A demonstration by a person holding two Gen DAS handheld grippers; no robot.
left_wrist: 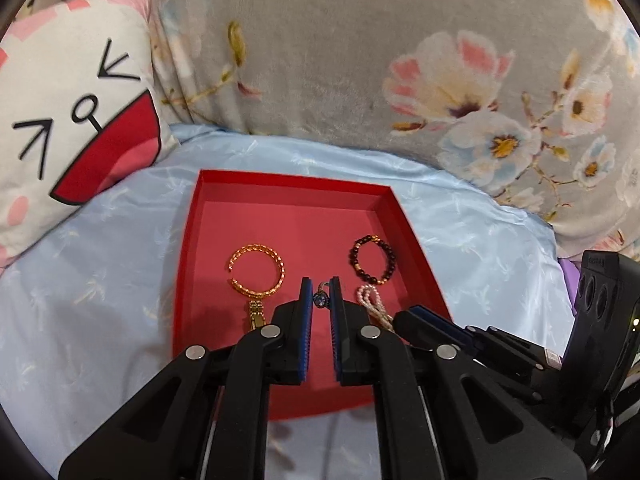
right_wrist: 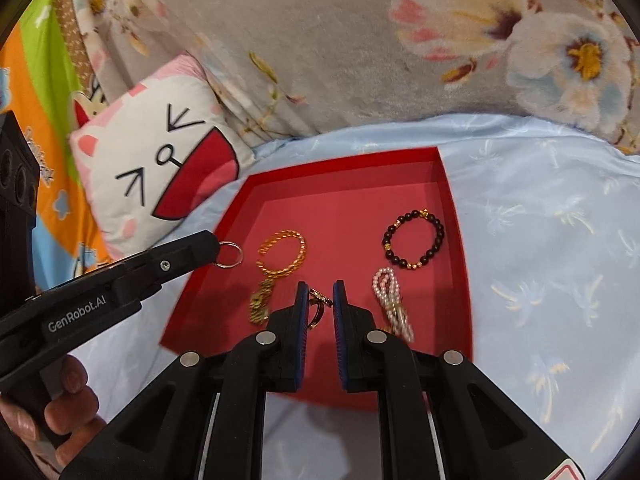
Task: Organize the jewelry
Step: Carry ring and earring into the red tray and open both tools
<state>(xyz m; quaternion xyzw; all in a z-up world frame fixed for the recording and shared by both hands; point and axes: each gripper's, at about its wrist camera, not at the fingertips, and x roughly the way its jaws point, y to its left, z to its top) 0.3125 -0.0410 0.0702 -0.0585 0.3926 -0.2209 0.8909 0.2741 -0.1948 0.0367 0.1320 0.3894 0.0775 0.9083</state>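
Note:
A red tray (left_wrist: 192,240) (right_wrist: 456,216) lies on a light blue sheet. In it are a gold bangle with a chain (left_wrist: 258,270) (right_wrist: 282,254), a dark bead bracelet (left_wrist: 374,258) (right_wrist: 414,238) and a pink pearl strand (left_wrist: 372,302) (right_wrist: 390,298). My left gripper (left_wrist: 320,300) is shut on a silver ring with a blue stone (left_wrist: 321,299); in the right wrist view it (right_wrist: 218,250) holds that ring (right_wrist: 230,255) over the tray's left rim. My right gripper (right_wrist: 320,300) is shut on a gold ring (right_wrist: 318,304) low over the tray; it also shows in the left wrist view (left_wrist: 404,316).
A white cat-face cushion (left_wrist: 76,120) (right_wrist: 160,164) leans at the tray's left. A grey floral blanket (left_wrist: 360,60) (right_wrist: 360,40) rises behind the tray. A hand (right_wrist: 60,408) holds the left gripper's handle.

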